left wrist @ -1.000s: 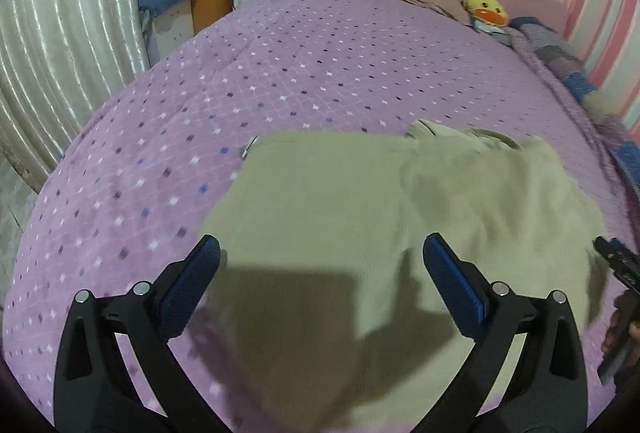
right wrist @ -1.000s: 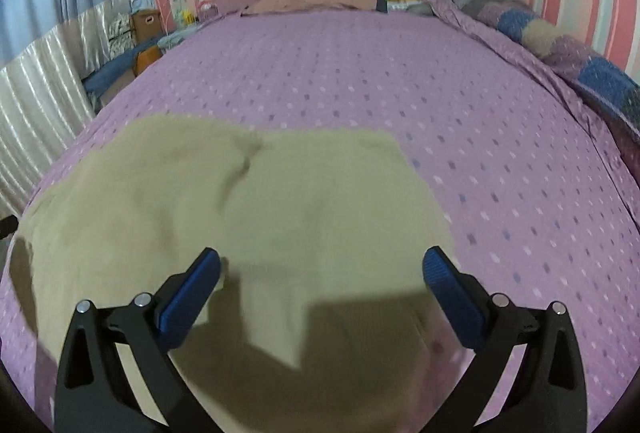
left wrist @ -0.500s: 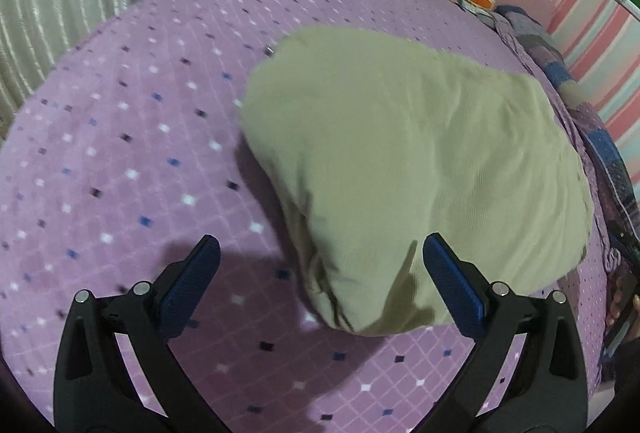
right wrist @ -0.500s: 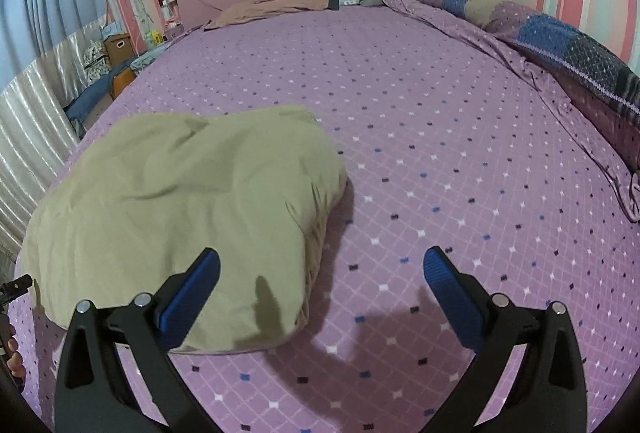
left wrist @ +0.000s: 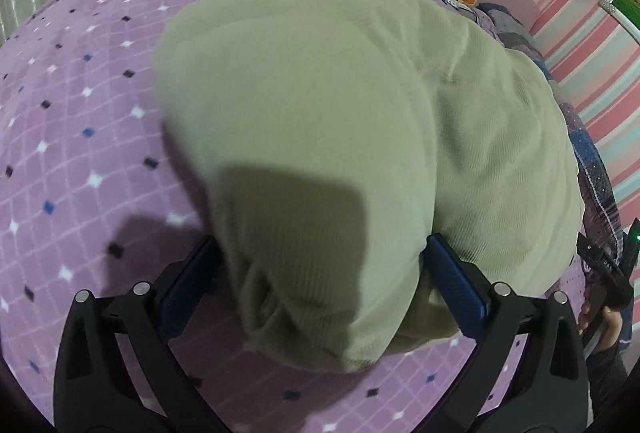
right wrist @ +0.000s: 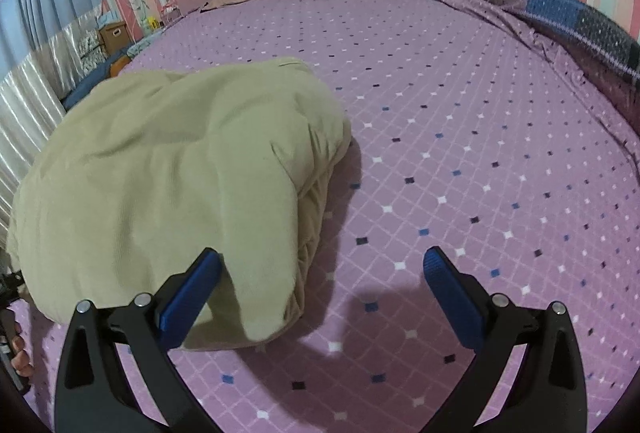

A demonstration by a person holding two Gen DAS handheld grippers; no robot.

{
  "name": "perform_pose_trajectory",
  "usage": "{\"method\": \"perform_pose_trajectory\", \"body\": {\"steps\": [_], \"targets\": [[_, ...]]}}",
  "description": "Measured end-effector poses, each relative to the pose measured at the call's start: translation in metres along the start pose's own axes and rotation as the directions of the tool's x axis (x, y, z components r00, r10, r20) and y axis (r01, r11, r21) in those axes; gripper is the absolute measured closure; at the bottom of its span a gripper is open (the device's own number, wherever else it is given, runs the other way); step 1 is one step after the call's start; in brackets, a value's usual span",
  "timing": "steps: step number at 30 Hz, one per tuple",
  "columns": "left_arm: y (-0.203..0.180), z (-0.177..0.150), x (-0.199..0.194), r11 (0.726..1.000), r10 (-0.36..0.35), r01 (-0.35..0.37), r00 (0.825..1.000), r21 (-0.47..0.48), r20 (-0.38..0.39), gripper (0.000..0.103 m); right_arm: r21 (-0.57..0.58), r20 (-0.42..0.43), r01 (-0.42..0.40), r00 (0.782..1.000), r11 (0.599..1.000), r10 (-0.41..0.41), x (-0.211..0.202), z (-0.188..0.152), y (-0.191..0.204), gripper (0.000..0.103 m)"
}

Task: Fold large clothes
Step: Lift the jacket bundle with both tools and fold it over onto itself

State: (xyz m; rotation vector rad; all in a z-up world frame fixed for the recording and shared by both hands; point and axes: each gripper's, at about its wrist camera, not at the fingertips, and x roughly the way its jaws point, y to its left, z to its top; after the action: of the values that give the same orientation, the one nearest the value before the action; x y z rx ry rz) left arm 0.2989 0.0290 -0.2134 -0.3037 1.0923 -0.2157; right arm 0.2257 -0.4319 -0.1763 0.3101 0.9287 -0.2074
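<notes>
The olive-green garment (left wrist: pixel 360 121) lies bunched in a thick, already doubled bundle on the purple bed (left wrist: pixel 72 153), so the step in hand looks like taking hold of its near end for a further fold or to tidy the stack.

On the left, the left gripper (left wrist: pixel 320 265) has its fingers spread wide, and the bundle's near left corner sits between them, its cloth touching or nearly touching both blue pads; nothing is pinched yet. Next, I judge, these fingers need to close on all the layers at once.

On the right, the right gripper (right wrist: pixel 322 273) is also spread, holding nothing. The garment's near right corner reaches between its fingers, beside the left pad; the right pad hangs over bare bedspread.
</notes>
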Motion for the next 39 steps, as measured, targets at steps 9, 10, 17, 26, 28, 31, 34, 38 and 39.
{"method": "perform_pose_trajectory", "body": {"steps": [9, 10, 17, 26, 28, 31, 34, 38, 39], "targets": [[-0.013, -0.001, -0.002, 0.998, 0.047, -0.046, 0.999, 0.031, -0.016, 0.003, 0.012, -0.019, -0.177, 0.984, 0.984, 0.177, 0.019, 0.008, 0.006, 0.002], [-0.013, 0.0, -0.002, 0.998, 0.055, -0.054, 0.998, 0.034, -0.018, 0.003, 0.011, -0.031, -0.194, 0.98, 0.981, 0.194, 0.025, 0.007, 0.008, 0.002], [-0.023, 0.008, 0.002, 0.995, 0.08, -0.078, 0.996, 0.06, -0.028, 0.003, 0.095, -0.094, -0.335, 0.934, 0.937, 0.344, 0.061, 0.004, -0.001, 0.002], [-0.026, 0.013, 0.005, 0.993, 0.095, -0.093, 0.995, 0.068, -0.03, 0.003, 0.145, -0.14, -0.423, 0.886, 0.894, 0.442, 0.09, -0.001, 0.012, 0.001], [-0.026, 0.014, 0.006, 0.993, 0.102, -0.1, 0.994, 0.07, -0.033, 0.003, 0.116, -0.161, -0.409, 0.892, 0.905, 0.423, 0.094, 0.003, 0.024, 0.001], [-0.029, 0.016, 0.008, 0.991, 0.117, -0.114, 0.993, 0.071, -0.032, 0.003, 0.075, -0.188, -0.39, 0.899, 0.918, 0.397, 0.096, 0.007, 0.037, 0.003], [-0.033, 0.017, 0.01, 0.989, 0.129, -0.126, 0.991, 0.082, -0.032, 0.003, 0.035, -0.194, -0.375, 0.907, 0.926, 0.374, 0.092, 0.01, 0.051, 0.014], [-0.039, 0.02, 0.008, 0.987, 0.13, -0.127, 0.991, 0.098, -0.026, 0.01, -0.018, -0.178, -0.347, 0.924, 0.938, 0.338, 0.082, 0.011, 0.065, 0.026], [-0.044, 0.02, 0.006, 0.985, 0.136, -0.133, 0.99, 0.111, -0.02, 0.012, -0.029, -0.171, -0.338, 0.929, 0.941, 0.328, 0.08, 0.01, 0.07, 0.03]]}}
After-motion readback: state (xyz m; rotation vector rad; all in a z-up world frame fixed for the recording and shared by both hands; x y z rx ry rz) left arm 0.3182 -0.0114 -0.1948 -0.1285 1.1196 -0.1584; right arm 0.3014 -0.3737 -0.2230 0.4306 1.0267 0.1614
